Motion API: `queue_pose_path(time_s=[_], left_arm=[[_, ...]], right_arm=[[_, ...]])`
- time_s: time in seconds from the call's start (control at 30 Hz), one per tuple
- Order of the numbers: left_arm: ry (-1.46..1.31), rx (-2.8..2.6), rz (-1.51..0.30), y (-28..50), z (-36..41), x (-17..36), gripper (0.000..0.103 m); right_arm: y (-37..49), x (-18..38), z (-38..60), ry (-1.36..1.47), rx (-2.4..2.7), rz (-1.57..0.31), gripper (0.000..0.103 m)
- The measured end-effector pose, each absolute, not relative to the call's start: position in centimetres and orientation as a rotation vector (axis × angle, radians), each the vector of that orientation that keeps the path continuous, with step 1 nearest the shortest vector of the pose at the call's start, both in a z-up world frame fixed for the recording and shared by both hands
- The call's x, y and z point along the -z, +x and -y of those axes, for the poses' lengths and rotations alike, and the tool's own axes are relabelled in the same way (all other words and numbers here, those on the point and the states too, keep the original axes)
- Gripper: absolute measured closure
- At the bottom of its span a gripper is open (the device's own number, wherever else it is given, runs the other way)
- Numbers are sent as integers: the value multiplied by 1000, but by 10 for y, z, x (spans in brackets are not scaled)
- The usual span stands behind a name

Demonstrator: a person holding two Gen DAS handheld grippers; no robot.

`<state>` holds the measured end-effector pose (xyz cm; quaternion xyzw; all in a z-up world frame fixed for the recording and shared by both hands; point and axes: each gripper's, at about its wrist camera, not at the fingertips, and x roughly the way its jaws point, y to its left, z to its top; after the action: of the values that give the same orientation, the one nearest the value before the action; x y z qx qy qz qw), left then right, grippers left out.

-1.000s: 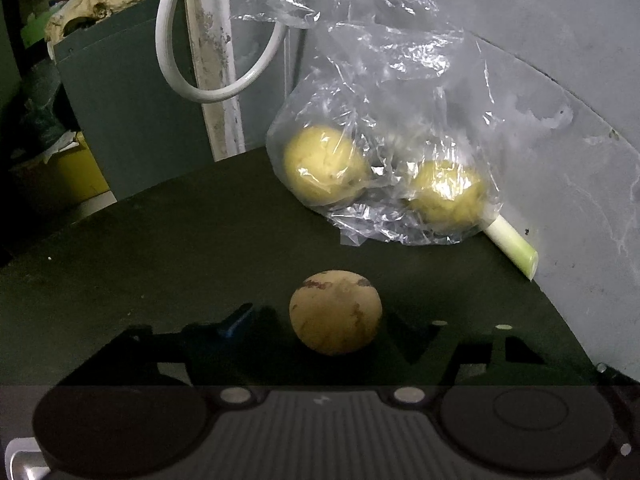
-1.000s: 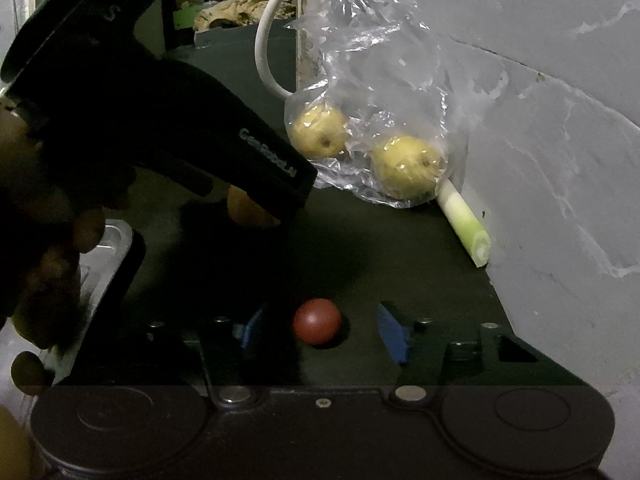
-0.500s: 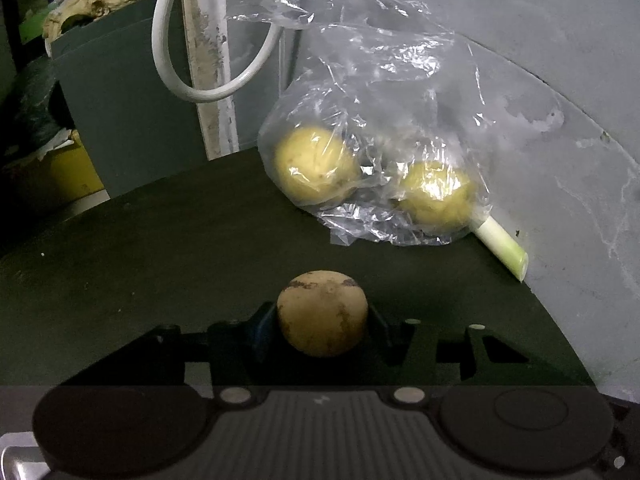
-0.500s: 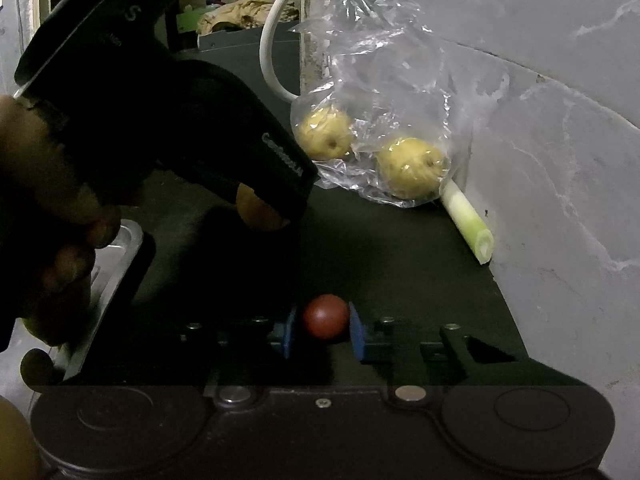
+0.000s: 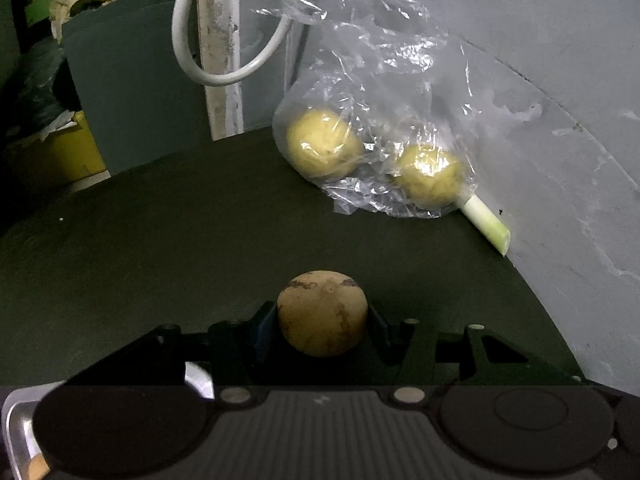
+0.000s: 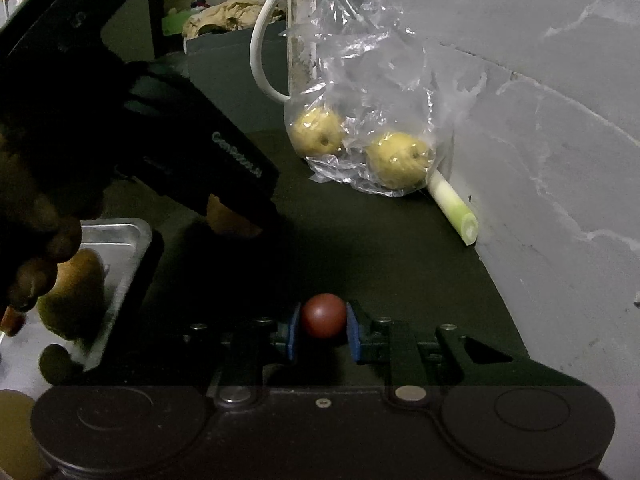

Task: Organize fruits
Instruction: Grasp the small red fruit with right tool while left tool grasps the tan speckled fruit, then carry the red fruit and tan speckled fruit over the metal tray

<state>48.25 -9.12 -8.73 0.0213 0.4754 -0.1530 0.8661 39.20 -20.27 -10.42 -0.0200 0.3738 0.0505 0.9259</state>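
Left wrist view: your left gripper [image 5: 322, 320] is clamped on the tan fruit [image 5: 322, 312], pads touching both sides, low centre of frame. Whether it's off the table [image 5: 160, 232] can't be told. At 1 o'clock from it, well apart, the bag [image 5: 372, 120] holds two yellow fruits, w/ a leek [image 5: 486, 224] beside it against the wall.

Right wrist view: your right gripper [image 6: 323, 330] is clamped on the red fruit [image 6: 323, 316], blue pads [image 6: 294, 332] touching each side. Tray [image 6: 120, 236] sits at 9 o'clock, already holding a green-brown fruit [image 6: 76, 296]. Your left gripper shows at 10 o'clock, w/ the tan fruit under its tip.

Step in hand (judged): both grasps made, transport pending. Next: lift both, carry toward the tray at 9 o'clock, release one at a time. Keep squeeze light; round fruit may roll.
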Motion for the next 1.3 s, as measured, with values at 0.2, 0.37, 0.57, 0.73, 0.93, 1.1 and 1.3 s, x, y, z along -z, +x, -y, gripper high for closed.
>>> queue_pose_path(time_s=[0.2,0.37,0.57,0.73,0.93,1.1,1.3], left_arm=[[32,334,-975,464,76,71,50],[23,336,-952,447,59,56,50],[10,327,-922,424,32,36,50],[-5,316,-904,402,9,23,50],[-27,300,-889,374,-21,12,50],[-50,284,-883,352,-48,5,50],[-77,265,-876,325,-73,2,50]], right_arm=[[378,92,187,-40,-101,-743,77],[362,75,170,-43,-104,-717,77],[341,55,147,-49,-114,-687,77],[321,41,126,-56,-130,-666,77],[295,28,99,-72,-161,-648,77],[276,22,79,-78,-186,-646,77],[256,17,60,-99,-217,-648,77]])
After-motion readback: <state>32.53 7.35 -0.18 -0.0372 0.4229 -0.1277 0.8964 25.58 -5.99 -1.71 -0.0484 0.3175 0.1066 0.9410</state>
